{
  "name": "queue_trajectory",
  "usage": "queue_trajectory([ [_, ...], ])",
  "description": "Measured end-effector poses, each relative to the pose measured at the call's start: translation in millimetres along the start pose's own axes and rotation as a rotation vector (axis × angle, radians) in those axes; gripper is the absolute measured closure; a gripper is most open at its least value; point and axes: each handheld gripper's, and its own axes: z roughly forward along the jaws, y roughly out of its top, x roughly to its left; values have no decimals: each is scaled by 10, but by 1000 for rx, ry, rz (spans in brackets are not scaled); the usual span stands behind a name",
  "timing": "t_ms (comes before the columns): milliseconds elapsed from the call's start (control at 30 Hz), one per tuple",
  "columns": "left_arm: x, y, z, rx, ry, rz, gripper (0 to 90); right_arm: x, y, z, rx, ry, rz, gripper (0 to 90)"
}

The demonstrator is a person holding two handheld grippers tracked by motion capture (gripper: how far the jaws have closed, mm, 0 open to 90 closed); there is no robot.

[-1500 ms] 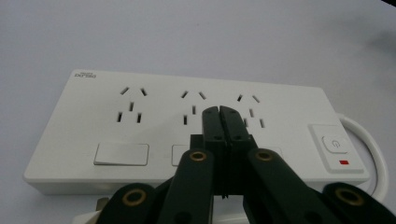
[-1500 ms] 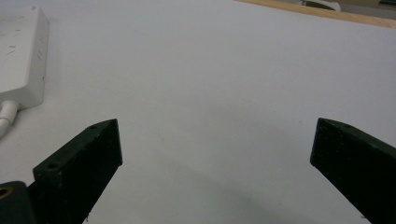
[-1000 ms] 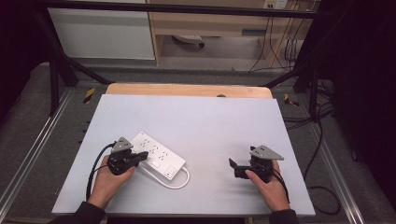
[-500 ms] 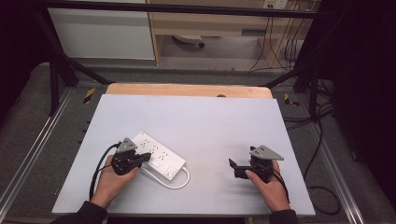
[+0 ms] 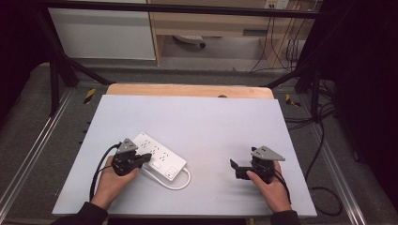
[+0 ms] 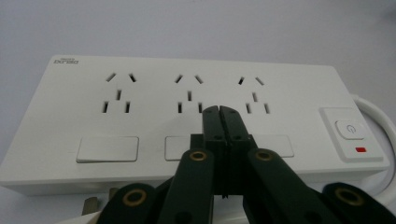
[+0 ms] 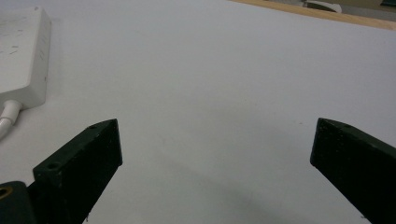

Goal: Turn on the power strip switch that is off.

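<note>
A white power strip point(image 5: 159, 151) with three sockets lies on the grey table top at the front left; its switch point(image 6: 349, 129) with a red mark sits at one end. My left gripper point(image 5: 146, 157) is shut with nothing between its jaws. In the left gripper view its closed tips point(image 6: 219, 110) sit over the strip point(image 6: 140, 107) by the middle socket; I cannot tell whether they touch it. My right gripper point(image 5: 233, 169) rests at the front right, open and empty point(image 7: 217, 140). From there the strip's end point(image 7: 21, 56) is far off to the left.
The strip's white cable point(image 5: 182, 180) loops on the table top point(image 5: 202, 117) just in front of it. A wooden edge point(image 5: 187, 90) runs along the far side. Metal rails and loose cables point(image 5: 324, 140) lie beside the table on the floor.
</note>
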Motion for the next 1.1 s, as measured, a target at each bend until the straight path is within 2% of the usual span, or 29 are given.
queue_trajectory([
  [1100,0,-6,6,5,3,6,900,1,-3,1,3,-1,-5,26],
])
